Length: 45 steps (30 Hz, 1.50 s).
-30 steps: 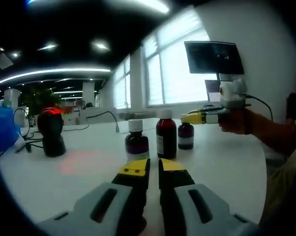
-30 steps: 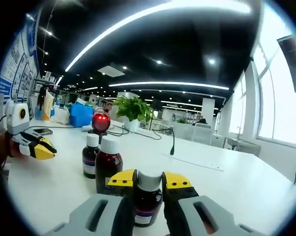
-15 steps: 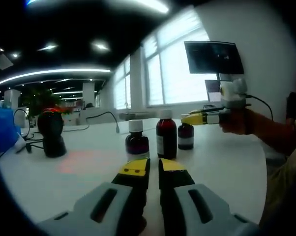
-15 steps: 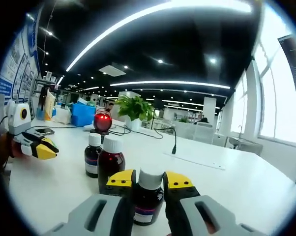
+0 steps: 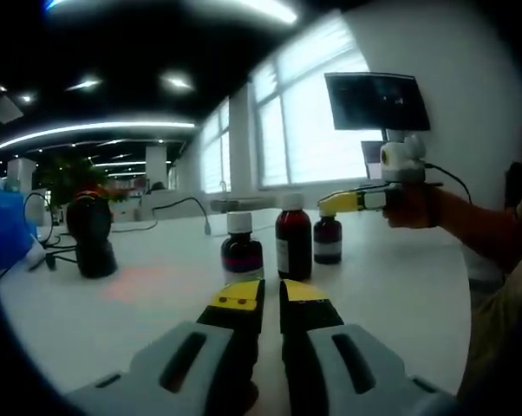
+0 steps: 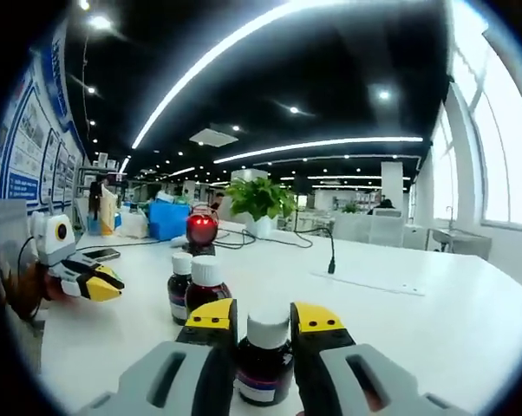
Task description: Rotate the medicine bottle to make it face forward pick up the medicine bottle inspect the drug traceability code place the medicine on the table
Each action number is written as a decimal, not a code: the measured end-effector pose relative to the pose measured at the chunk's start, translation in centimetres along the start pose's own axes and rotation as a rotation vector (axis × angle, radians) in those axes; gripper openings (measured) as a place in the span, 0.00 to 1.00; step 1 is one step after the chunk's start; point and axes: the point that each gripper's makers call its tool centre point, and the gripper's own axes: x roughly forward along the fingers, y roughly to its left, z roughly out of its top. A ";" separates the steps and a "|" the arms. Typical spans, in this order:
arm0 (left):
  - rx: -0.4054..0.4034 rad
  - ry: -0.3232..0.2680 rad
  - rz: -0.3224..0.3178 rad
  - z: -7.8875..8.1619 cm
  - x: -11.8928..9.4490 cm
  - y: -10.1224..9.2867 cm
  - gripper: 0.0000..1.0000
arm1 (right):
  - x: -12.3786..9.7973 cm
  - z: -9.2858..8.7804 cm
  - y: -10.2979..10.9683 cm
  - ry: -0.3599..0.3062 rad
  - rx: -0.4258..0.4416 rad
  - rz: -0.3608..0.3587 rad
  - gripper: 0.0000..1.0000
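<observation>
Right gripper (image 6: 264, 322) has its two yellow-tipped jaws closed against the sides of a small dark medicine bottle (image 6: 264, 362) with a white cap, the cap standing between the jaw tips in the right gripper view; whether the bottle's base touches the white table (image 6: 434, 321) cannot be told. In the left gripper view the same bottle (image 5: 328, 239) stands at the far end of a row, under the yellow tip of the right gripper (image 5: 329, 205), which a hand (image 5: 410, 206) holds level. Just beside it is a taller dark bottle (image 5: 293, 240) with a white cap, and next to that a shorter white-capped bottle (image 5: 242, 249). Left gripper (image 5: 271, 295) sits low and near the table, jaws almost together with a thin gap and nothing between them. Farther off stand a black barcode scanner (image 6: 201, 231) showing a red light, a potted plant (image 6: 260, 201) and a blue box (image 6: 169, 218).
</observation>
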 end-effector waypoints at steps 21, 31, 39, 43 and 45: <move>0.013 -0.001 0.000 0.0 0.0 0.0 0.00 | 0.4 -0.8 -0.3 -0.001 0.012 0.080 0.16; 0.012 0.000 0.002 -0.1 0.0 0.2 0.00 | 0.3 -0.8 -0.1 -0.003 0.010 0.054 0.16; 0.010 -0.001 0.003 -0.1 0.1 0.2 0.00 | 0.1 -0.8 0.0 -0.009 0.016 0.012 0.16; 0.009 -0.003 0.001 -0.1 0.0 0.2 0.00 | 0.0 -0.8 0.1 -0.009 0.017 -0.008 0.16; 0.009 -0.003 0.001 0.0 0.1 0.2 0.00 | 0.0 -0.8 0.1 -0.011 0.017 -0.021 0.16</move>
